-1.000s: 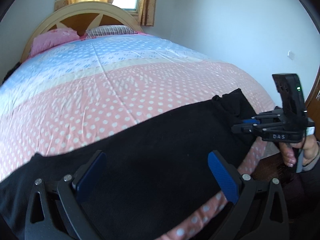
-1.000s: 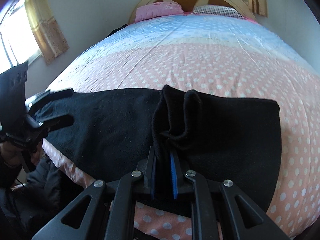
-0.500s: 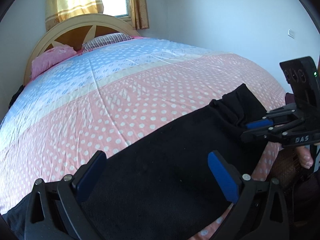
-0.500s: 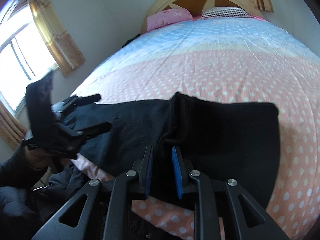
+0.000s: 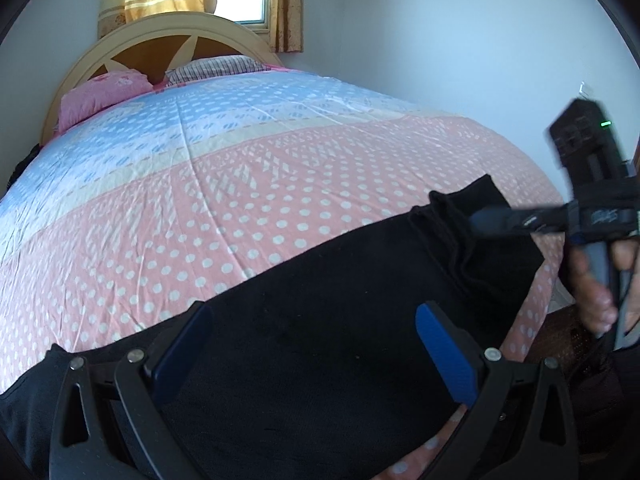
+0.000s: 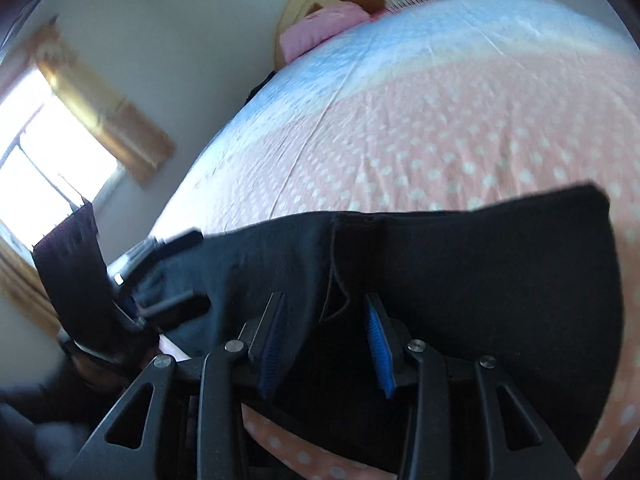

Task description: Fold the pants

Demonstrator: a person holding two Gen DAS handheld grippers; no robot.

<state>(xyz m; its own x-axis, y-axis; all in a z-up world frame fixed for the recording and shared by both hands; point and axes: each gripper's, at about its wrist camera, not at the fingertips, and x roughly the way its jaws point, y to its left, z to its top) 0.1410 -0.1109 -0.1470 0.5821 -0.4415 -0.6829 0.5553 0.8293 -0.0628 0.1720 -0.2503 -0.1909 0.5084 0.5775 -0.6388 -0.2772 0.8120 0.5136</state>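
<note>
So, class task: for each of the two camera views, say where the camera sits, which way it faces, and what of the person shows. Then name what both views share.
Left wrist: sits on the left gripper, open over the black pants, facing the headboard; the right gripper and the hand holding it show at right.
Right wrist: sits on the right gripper, jaws just opened around a pants fold, facing up the bed; the left gripper shows at left.
Shared: pants, bedspread, pink pillow, headboard.

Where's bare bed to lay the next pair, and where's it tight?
Free: the pink dotted spread between the black pants and the blue band, and that band up to the pillows. Tight: the near edge, where the pants, the open left gripper and the just-opened right gripper crowd together.
</note>
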